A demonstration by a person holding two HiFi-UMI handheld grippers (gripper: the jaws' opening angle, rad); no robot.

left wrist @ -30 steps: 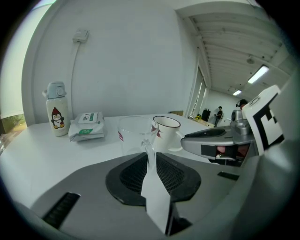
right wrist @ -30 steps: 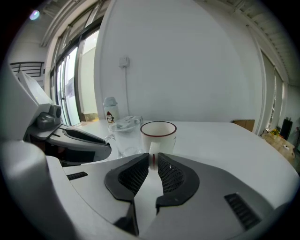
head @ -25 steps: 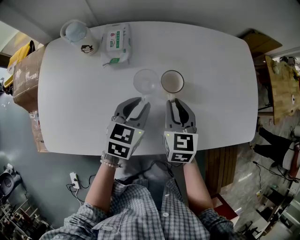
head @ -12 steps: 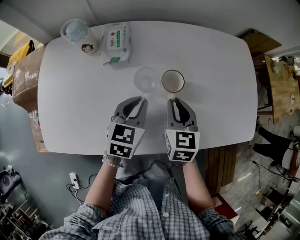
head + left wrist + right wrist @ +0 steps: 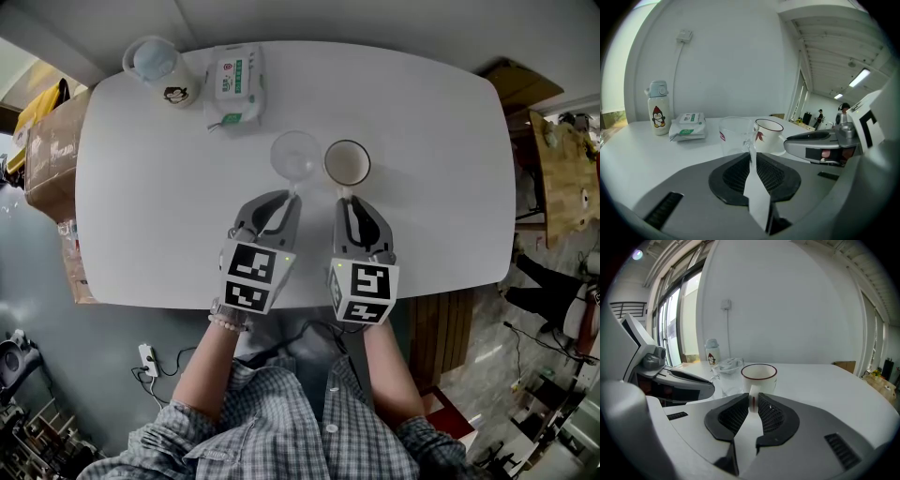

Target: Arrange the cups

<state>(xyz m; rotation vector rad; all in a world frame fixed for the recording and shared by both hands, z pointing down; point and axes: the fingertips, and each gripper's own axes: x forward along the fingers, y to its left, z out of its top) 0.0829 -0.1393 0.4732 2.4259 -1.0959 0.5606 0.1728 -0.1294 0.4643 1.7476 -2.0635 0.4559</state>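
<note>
Cups: glass cup [image 5: 295, 155] and mug [image 5: 347, 162] stand just beside each other, mid-surface [image 5: 441, 141], handles toward the person
Left tool [image 5: 292, 195]: jaws have just been closing, and now they pinch the glass cup's handle
Right tool [image 5: 345, 198]: clamped on the mug's handle
Doing it well: I'd keep both grips firm and square on the handles, move level so neither cup swings, and mind that narrow gap, since glass knocking mug could chip
Head view: gives the whole layout, with bottle [image 5: 155, 67] and wipes [image 5: 234, 86] well apart at the far left
Left gripper view, right gripper view: only these show each handle actually sitting between the pads
</note>
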